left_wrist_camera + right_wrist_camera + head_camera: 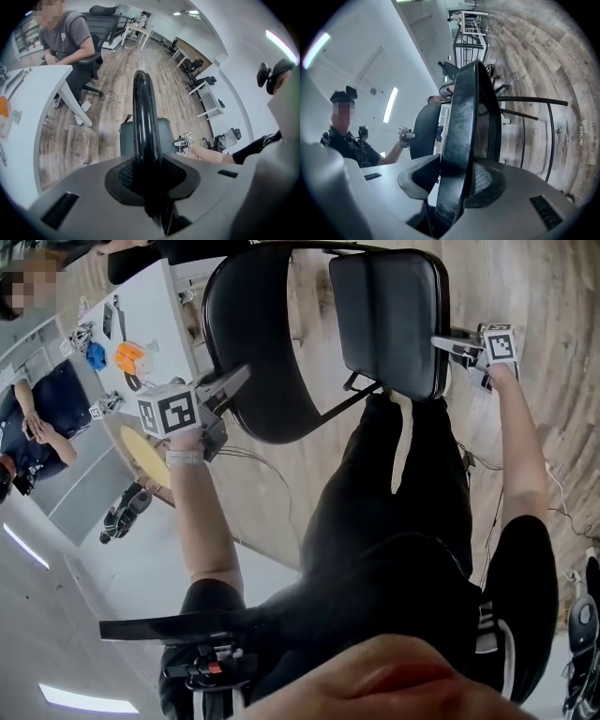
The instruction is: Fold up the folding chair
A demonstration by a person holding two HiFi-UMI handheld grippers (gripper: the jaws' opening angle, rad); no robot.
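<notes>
The black folding chair is lifted in front of me, its curved backrest on the left and its padded seat on the right. My left gripper is shut on the backrest's rim, which runs up between the pads as a thin black edge in the left gripper view. My right gripper is clamped on the seat's right edge. In the right gripper view the thick seat edge fills the gap between both pads. The chair's thin metal legs stick out over the wooden floor.
A white table with tools and orange and blue items stands at the left, with a seated person beside it. A yellow round thing lies below the table. Cables trail on the floor at the right. Office chairs and desks stand farther off.
</notes>
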